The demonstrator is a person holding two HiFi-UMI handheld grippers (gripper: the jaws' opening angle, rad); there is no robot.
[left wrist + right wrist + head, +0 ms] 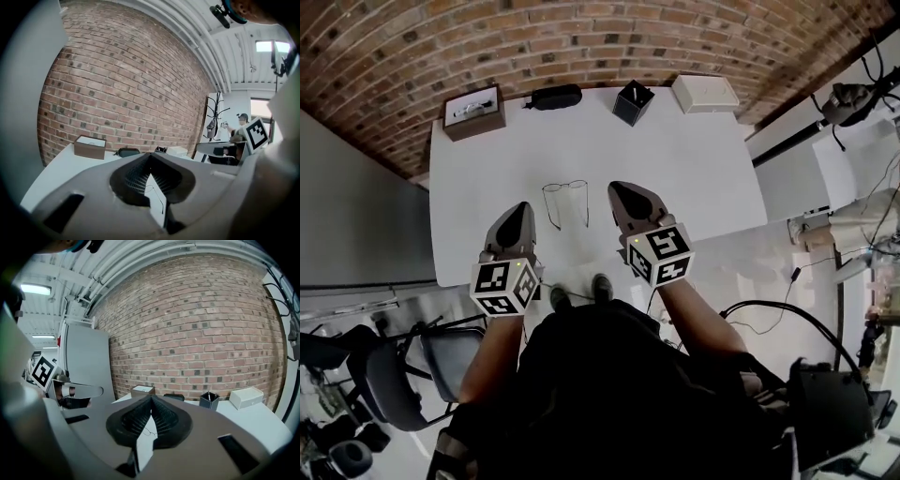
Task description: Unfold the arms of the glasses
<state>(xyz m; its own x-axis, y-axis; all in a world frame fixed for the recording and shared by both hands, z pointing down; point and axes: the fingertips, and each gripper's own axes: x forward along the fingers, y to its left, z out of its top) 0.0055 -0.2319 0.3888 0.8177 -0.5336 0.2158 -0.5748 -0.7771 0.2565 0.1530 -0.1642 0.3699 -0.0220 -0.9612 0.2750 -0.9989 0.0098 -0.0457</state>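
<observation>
Thin wire-rimmed glasses [565,202] lie on the white table [694,169], lenses away from me, both arms stretched out toward me. My left gripper [522,207] hovers just left of them, above the table's near edge, jaws shut and empty. My right gripper [617,187] hovers just right of them, also shut on nothing. In the left gripper view the shut jaws [150,157] fill the foreground and the glasses [157,199] show as a thin line below them. The right gripper view shows its shut jaws [151,399] with the glasses [149,433] small beneath.
Along the table's far edge by the brick wall stand a brown box [473,112], a black case [555,97], a black pen holder [632,101] and a white box [705,93]. An office chair [394,366] is at lower left, cables [769,314] on the floor at right.
</observation>
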